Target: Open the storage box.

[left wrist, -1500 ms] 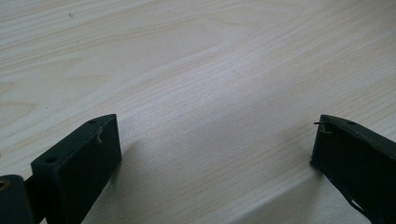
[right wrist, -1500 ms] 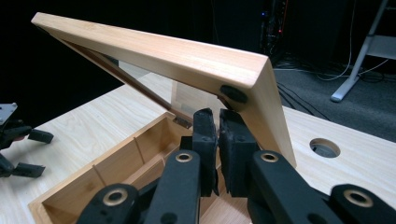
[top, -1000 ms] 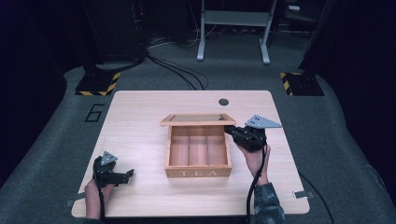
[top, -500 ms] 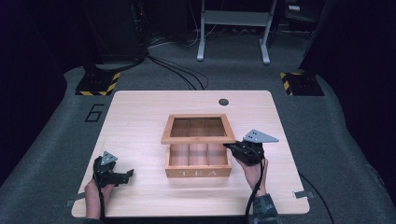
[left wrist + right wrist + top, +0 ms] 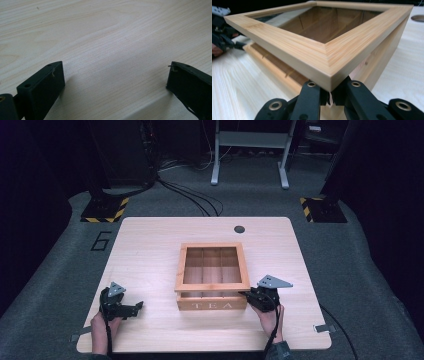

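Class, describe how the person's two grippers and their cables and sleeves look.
Both the left gripper and the right gripper are black with blocky black jaws. Each carries a grey three-cornered plate on top and trails a black cable. A dark patterned sleeve covers the right forearm.

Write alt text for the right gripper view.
The right gripper, shut, holds the near corner of a tea box's light wooden window-frame lid, tilted just above the wooden box on the pale wooden table.

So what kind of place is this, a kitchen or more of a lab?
Most likely a lab or recording studio, not a kitchen. A bare wooden table stands on grey carpet, with black cables trailing across the floor, yellow-and-black hazard tape on stand bases, and a metal frame behind.
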`<state>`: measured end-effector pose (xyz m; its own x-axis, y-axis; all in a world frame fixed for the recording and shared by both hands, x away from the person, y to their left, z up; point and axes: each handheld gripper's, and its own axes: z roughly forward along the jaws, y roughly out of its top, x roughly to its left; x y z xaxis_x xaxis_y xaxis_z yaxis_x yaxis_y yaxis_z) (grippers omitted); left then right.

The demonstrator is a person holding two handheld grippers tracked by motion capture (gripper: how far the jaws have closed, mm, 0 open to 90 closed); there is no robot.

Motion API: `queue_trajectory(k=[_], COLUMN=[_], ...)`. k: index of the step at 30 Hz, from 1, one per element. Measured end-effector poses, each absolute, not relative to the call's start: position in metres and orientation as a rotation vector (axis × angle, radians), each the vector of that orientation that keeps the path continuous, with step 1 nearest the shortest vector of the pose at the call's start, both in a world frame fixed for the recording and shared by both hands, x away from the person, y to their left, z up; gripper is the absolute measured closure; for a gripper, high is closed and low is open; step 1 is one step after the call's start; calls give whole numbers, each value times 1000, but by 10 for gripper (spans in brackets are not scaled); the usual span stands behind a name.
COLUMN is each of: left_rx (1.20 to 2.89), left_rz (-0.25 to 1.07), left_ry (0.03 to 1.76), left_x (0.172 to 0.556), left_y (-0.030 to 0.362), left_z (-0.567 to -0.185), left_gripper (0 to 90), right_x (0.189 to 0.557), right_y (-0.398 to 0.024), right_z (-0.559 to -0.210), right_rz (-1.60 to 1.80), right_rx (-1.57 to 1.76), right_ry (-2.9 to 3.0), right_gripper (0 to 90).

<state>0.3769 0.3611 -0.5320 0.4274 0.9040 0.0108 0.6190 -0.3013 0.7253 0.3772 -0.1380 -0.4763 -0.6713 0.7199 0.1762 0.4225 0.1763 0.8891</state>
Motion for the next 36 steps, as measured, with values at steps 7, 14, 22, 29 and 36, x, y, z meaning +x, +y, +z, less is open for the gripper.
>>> queue_trajectory(k=[7,14,22,29,36], left_rx=[2034,2033,2034,2032,2035], left_rz=[561,562,555,563,561], left_ry=[1281,1280,1285,1281,1275], left_x=[377,377,377,377,377], left_y=[361,361,361,361,361], left_z=[-532,-532,-532,-532,-532], left_gripper=[12,12,12,12,12], right_x=[368,357,344,332,323], right_y=[-139,-151,-159,-164,-181], right_z=[-481,-479,-478,-496,-521], right_rz=[1458,1467,1427,1327,1187], right_rx=[1101,1120,1137,1170,1267], right_ry=[2182,2163,2169,2203,2165], right_gripper=[862,860,852,852,694])
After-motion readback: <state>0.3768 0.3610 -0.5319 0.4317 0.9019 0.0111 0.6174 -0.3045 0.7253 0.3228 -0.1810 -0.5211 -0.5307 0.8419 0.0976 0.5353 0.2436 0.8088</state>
